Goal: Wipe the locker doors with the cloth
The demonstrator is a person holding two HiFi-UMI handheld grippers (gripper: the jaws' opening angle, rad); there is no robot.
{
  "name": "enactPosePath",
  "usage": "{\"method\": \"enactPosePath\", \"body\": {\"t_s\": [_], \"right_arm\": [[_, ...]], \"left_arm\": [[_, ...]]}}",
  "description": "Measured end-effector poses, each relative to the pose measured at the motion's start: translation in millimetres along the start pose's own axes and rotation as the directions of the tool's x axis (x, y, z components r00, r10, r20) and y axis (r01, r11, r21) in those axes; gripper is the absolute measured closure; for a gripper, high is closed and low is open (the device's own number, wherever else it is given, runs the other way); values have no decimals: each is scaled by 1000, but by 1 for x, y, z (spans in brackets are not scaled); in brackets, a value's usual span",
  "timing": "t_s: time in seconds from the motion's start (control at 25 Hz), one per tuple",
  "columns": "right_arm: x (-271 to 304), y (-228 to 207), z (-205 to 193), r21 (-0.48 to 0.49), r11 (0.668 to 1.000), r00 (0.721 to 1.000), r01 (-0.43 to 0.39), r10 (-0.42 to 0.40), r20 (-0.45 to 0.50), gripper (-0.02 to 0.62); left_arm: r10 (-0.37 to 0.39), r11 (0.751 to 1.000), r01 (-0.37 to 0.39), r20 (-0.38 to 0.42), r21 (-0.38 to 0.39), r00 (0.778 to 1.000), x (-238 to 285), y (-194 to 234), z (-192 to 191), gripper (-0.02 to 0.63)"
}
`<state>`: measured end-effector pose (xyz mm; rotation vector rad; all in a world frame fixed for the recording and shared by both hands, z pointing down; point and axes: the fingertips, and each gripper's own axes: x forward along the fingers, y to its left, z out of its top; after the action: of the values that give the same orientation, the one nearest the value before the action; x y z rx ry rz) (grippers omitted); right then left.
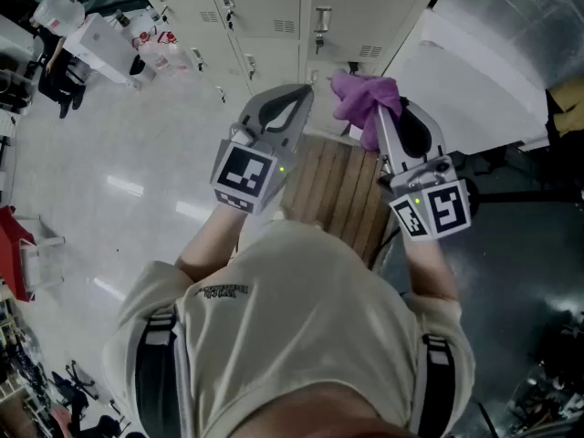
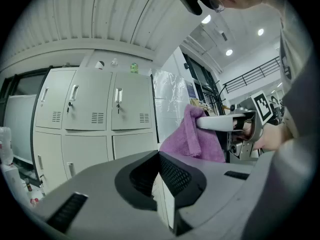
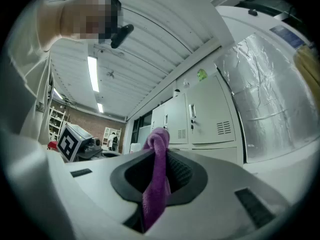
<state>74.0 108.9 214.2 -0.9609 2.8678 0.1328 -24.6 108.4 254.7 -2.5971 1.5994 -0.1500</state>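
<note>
A row of cream metal locker doors point(image 1: 274, 7) runs across the far side, also visible in the left gripper view point(image 2: 95, 109) and the right gripper view point(image 3: 210, 114). A purple cloth point(image 1: 360, 99) is bunched at the tip of my right gripper point(image 1: 379, 108), which is shut on it; the cloth point(image 3: 157, 179) hangs down between the jaws. From the left gripper view the cloth point(image 2: 192, 139) drapes beside the lockers, short of the doors. My left gripper point(image 1: 306, 89) is held next to it, its jaws closed together point(image 2: 156, 155) with nothing between them.
A slatted wooden bench point(image 1: 338, 190) stands under the grippers in front of the lockers. A large object wrapped in plastic film point(image 1: 484, 71) stands at the right. Bottles and containers point(image 1: 155, 53) clutter the floor at the upper left. A red item point(image 1: 14, 245) lies at the left edge.
</note>
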Motion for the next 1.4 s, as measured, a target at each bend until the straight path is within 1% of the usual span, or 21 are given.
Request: {"method": "enactPosePath", "body": {"t_s": [0.6, 0.8, 0.96, 1.16, 1.4], "right_arm": [[-21, -14, -9, 22, 1000, 1000, -6, 6, -3, 549], [-31, -25, -10, 26, 1000, 1000, -17, 16, 8, 549], [-27, -28, -12, 32, 999, 999, -31, 30, 20, 548], [-10, -30, -17, 47, 997, 998, -54, 52, 30, 548], [27, -44, -21, 39, 998, 998, -43, 42, 36, 548]], "left_arm": [[17, 1000, -17, -15, 1, 1000, 6, -23, -2, 606], [37, 999, -37, -14, 13, 999, 10, -32, -2, 606], [51, 999, -51, -24, 16, 998, 11, -34, -5, 606], [64, 998, -64, -38, 16, 997, 16, -24, -11, 606], [59, 998, -59, -28, 8, 998, 37, 11, -16, 606]]}}
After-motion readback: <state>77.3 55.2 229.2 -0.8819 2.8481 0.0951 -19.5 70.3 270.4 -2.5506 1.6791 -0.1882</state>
